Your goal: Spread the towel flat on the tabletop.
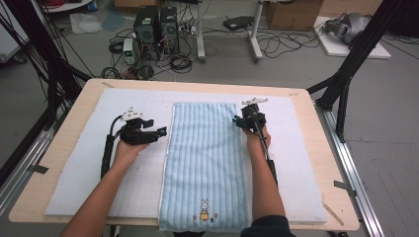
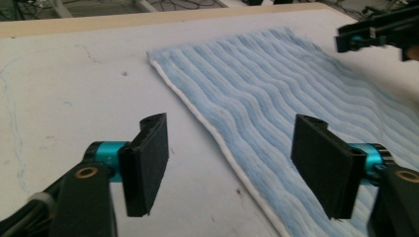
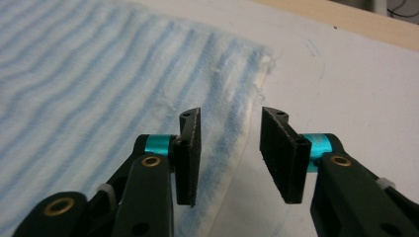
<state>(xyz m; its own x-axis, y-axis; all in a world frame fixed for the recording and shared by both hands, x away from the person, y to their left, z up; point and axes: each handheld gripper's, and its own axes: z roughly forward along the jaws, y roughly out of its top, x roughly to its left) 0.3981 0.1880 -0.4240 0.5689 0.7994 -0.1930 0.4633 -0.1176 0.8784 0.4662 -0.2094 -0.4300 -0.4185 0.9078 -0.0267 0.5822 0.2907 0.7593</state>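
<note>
A light blue striped towel (image 1: 205, 158) lies flat and lengthwise on the white mat, with a small rabbit picture (image 1: 204, 211) near its front end. My left gripper (image 1: 160, 132) hovers just off the towel's left edge, its jaws wide apart and empty; in the left gripper view the towel (image 2: 276, 98) edge runs between and below the jaws of that gripper (image 2: 231, 121). My right gripper (image 1: 237, 120) is at the towel's far right corner. In the right gripper view its jaws (image 3: 231, 114) stand apart over the towel (image 3: 99, 89) hem, not pressing on it.
The white mat (image 1: 74, 163) covers most of the wooden table (image 1: 59, 143). My right gripper (image 2: 375, 34) appears across the towel in the left gripper view. Beyond the table's far edge are computer cases (image 1: 155, 27), cables and black frame posts.
</note>
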